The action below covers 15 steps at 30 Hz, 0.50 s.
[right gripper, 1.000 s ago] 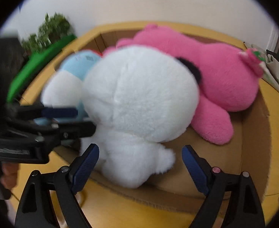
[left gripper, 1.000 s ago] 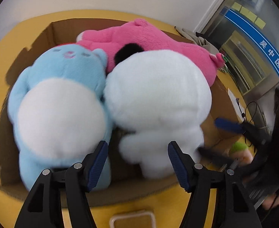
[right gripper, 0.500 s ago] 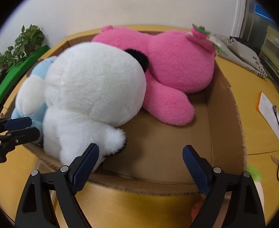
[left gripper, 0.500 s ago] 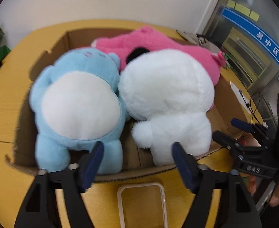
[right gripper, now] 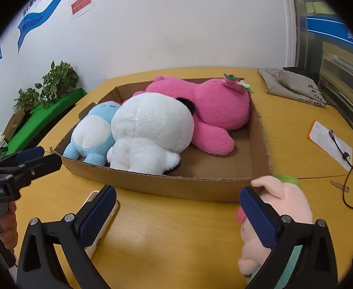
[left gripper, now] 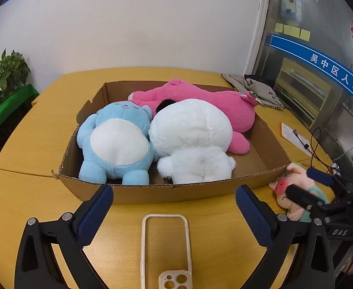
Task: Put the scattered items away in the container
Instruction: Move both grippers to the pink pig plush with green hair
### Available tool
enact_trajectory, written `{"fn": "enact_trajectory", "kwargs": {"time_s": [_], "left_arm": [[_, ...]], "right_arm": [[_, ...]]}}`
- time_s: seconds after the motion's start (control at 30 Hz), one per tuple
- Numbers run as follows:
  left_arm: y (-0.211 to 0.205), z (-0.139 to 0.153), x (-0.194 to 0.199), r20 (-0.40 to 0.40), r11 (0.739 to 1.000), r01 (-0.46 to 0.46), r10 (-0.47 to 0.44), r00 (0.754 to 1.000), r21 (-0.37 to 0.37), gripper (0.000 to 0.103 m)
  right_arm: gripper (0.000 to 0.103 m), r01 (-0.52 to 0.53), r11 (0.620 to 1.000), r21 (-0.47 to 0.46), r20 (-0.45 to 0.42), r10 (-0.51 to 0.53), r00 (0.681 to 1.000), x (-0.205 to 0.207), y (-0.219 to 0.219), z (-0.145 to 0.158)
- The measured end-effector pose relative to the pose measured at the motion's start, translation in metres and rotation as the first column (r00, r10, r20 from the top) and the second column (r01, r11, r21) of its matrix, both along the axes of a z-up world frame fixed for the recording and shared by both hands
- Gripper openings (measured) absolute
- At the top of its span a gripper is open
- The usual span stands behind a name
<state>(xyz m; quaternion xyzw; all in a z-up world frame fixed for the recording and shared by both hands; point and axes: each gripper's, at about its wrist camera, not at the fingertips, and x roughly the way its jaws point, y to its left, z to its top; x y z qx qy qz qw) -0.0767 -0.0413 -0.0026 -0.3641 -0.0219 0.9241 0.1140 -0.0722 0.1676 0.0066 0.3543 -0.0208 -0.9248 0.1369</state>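
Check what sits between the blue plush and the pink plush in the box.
The white plush sits between the blue plush and the pink plush, touching both; both wrist views show it.

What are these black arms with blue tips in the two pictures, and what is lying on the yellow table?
Each is a hand-held claw, one in each of a person's hands, with a camera looking along its two fingers. One picture is from the left claw, the other from the right claw. Both are opening and hold nothing. On the table stands a cardboard box with three soft toys inside: blue toy, white toy, pink toy. Outside it lie a phone case and a small pig toy.
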Motion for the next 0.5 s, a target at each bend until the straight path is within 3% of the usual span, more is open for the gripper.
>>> {"fn": "enact_trajectory", "kwargs": {"time_s": [0.37, 0.5], "left_arm": [[0.025, -0.001, 0.011, 0.014, 0.996, 0.074, -0.075, 0.997, 0.054, 0.103], [0.029, -0.003, 0.009, 0.025, 0.996, 0.075, -0.076, 0.997, 0.053, 0.103]], "right_arm": [[0.102, 0.087, 0.996, 0.001, -0.043, -0.087, 0.995, 0.018, 0.046, 0.003], [0.102, 0.178, 0.984, 0.03, -0.059, -0.176, 0.983, 0.016, 0.085, 0.002]]}}
